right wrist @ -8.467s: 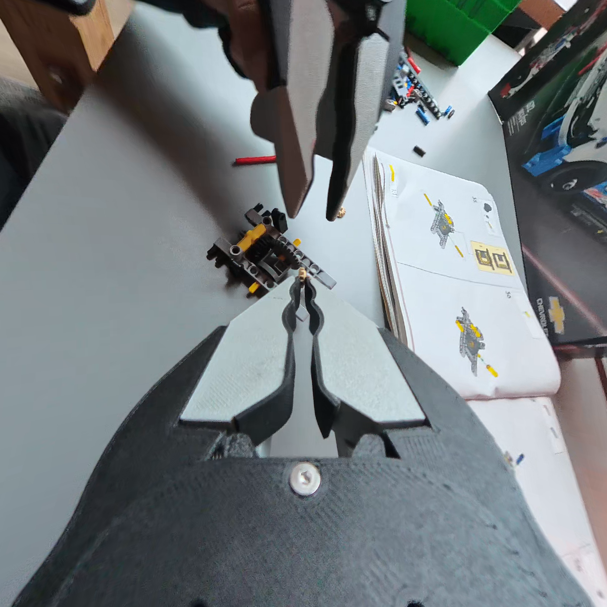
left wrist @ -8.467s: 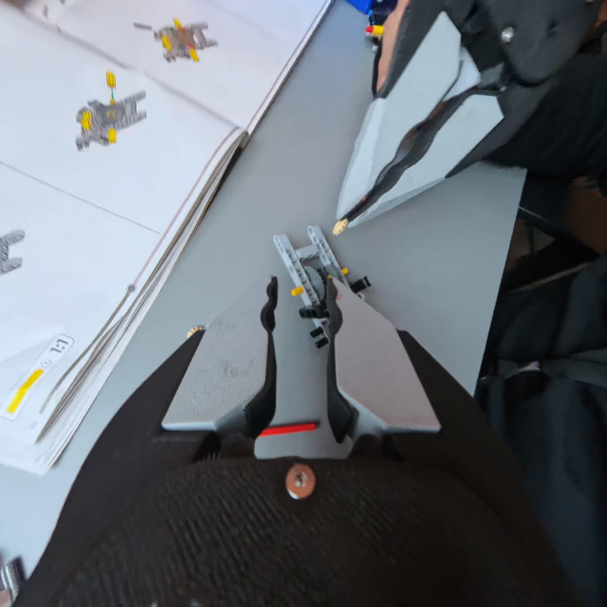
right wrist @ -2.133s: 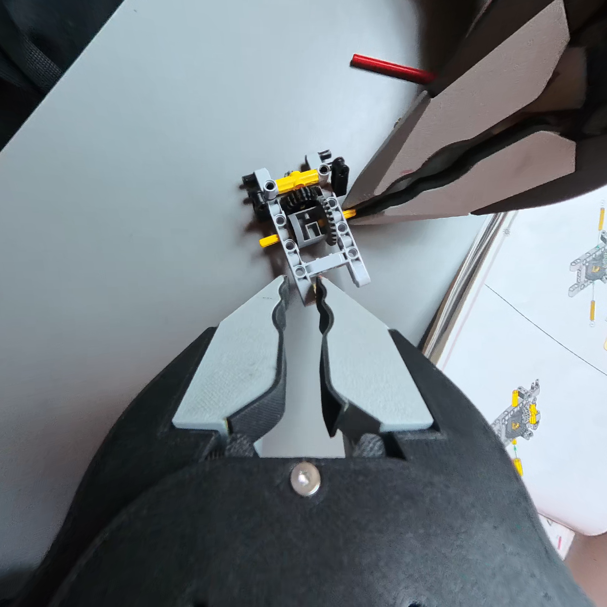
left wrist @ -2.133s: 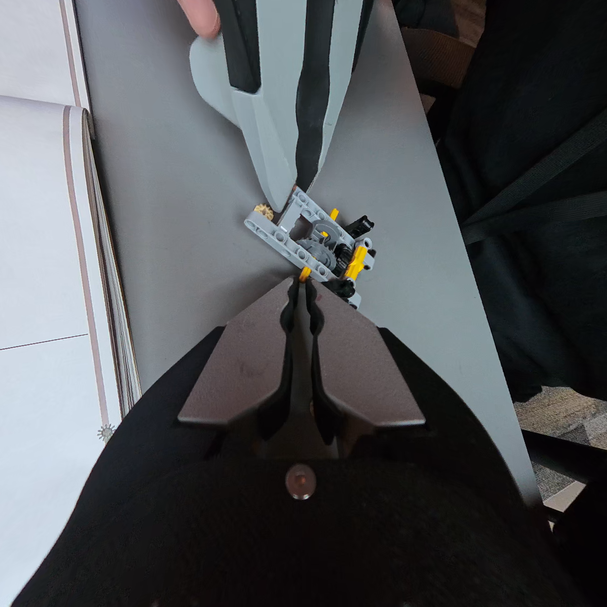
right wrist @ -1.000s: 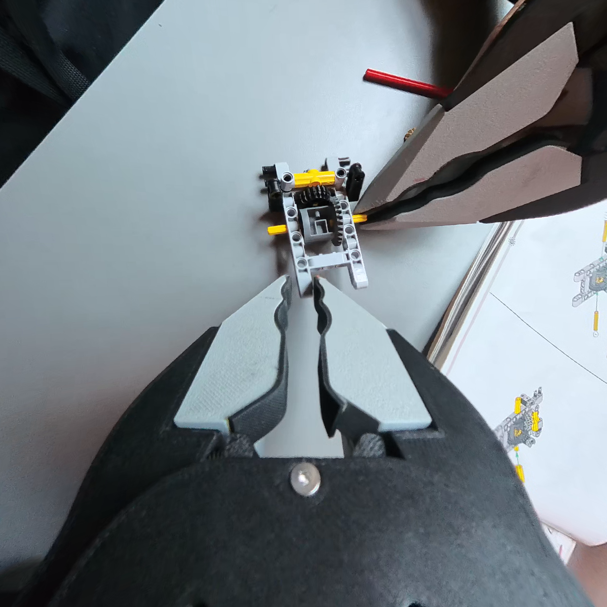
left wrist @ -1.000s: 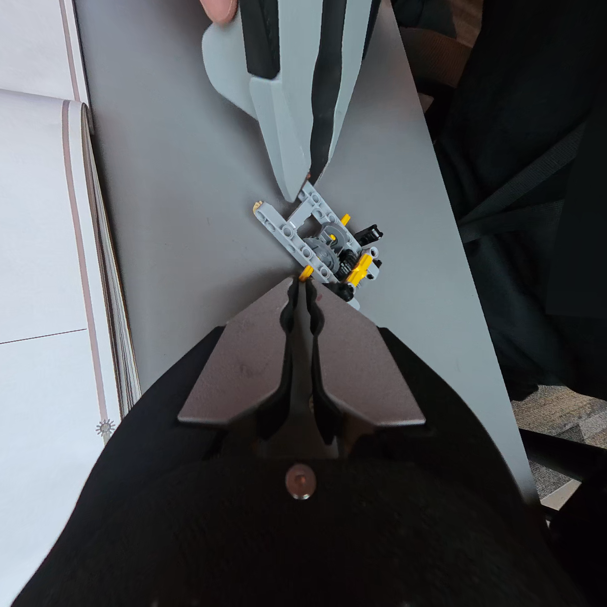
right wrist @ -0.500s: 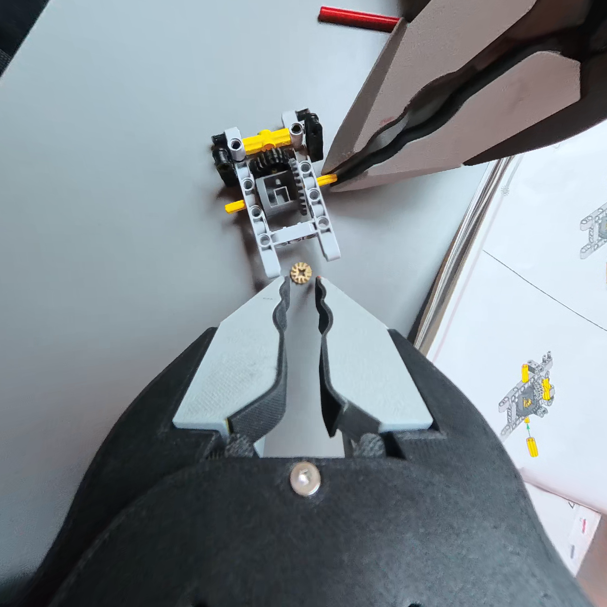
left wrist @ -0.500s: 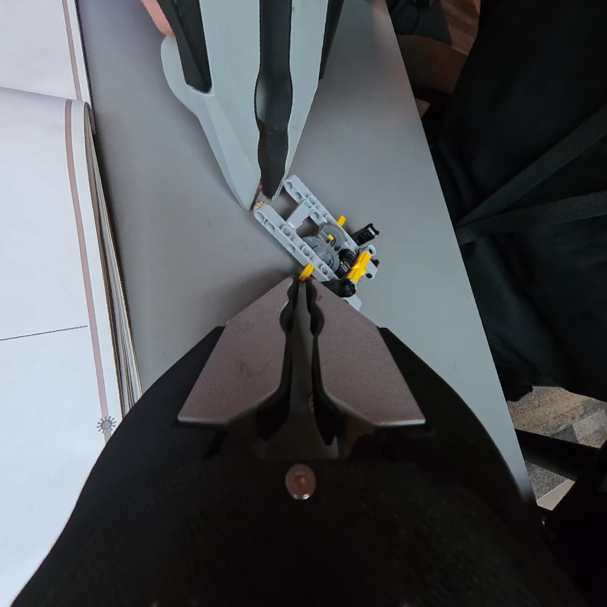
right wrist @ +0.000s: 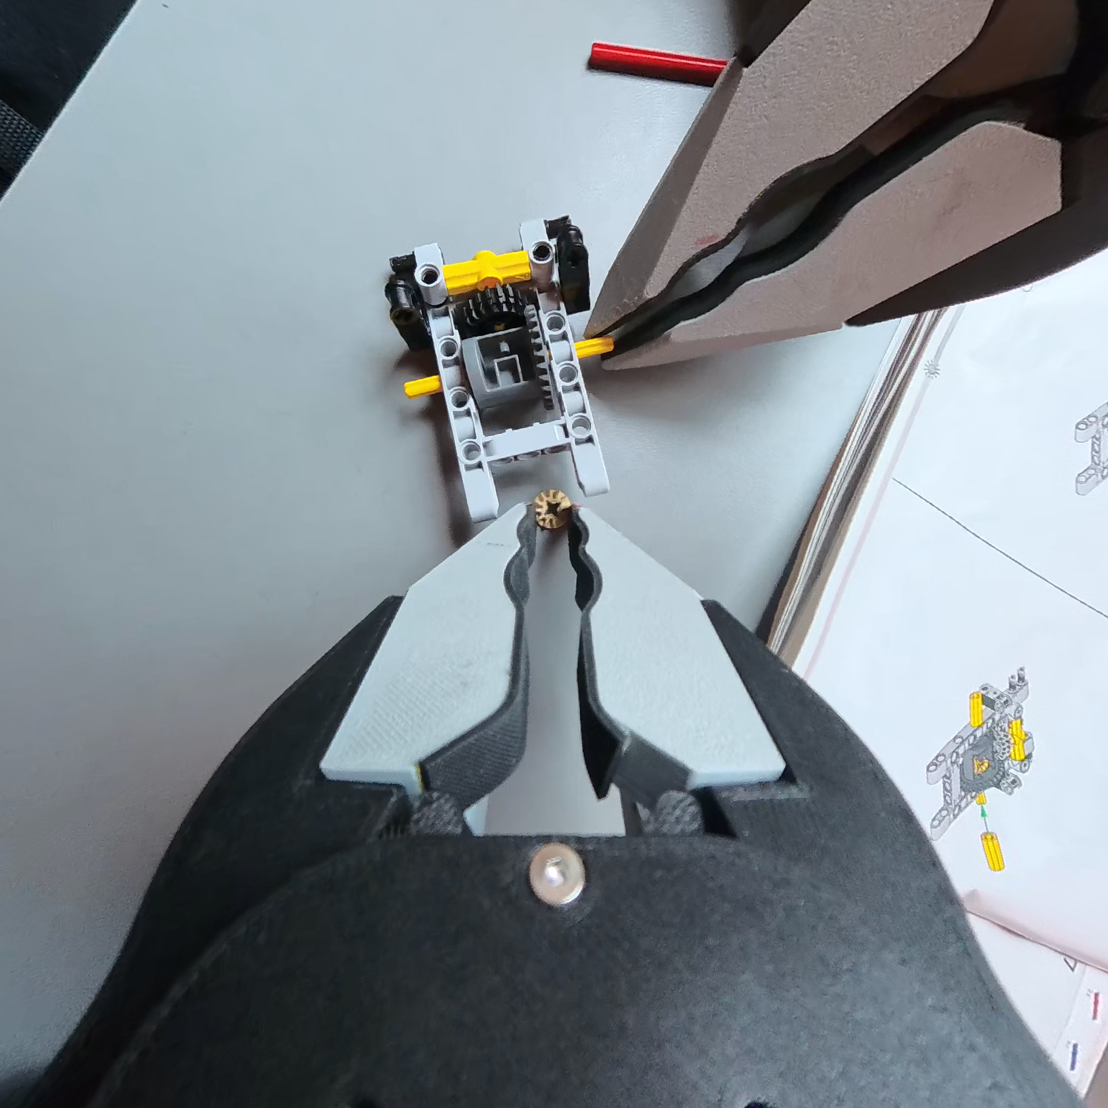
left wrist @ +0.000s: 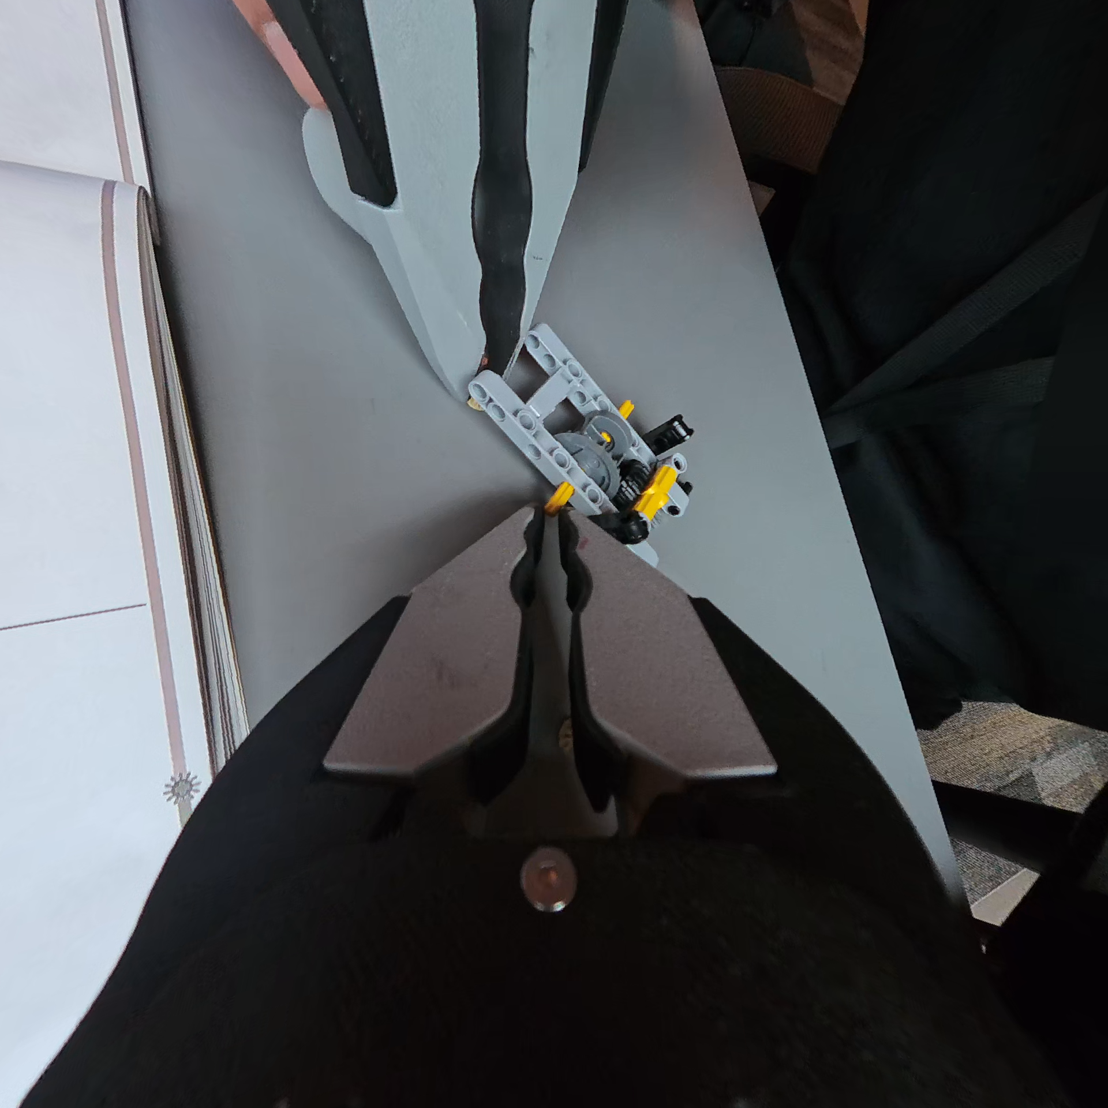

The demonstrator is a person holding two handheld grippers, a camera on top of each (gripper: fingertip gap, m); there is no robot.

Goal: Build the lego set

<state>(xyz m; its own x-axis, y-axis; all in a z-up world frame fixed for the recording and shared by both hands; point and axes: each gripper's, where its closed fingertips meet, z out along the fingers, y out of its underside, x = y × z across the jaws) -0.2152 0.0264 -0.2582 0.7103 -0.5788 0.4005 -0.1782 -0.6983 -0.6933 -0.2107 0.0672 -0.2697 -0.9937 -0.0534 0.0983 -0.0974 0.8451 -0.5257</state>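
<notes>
Lego frame [right wrist: 515, 384], grey with a yellow axle [right wrist: 593, 346] through it, lies flat on the tabletop [right wrist: 210, 300] beside the open instruction booklet [right wrist: 959, 539]. Left tongs [right wrist: 605, 348] are clamped on the axle's end; right tongs [right wrist: 553, 517] pinch a small tan gear [right wrist: 551, 508] just short of the frame's open prongs. The risk, by judgement: the tiny gear could twist or pop free of so shallow a pinch, or a push could slide the frame off its single held axle.
</notes>
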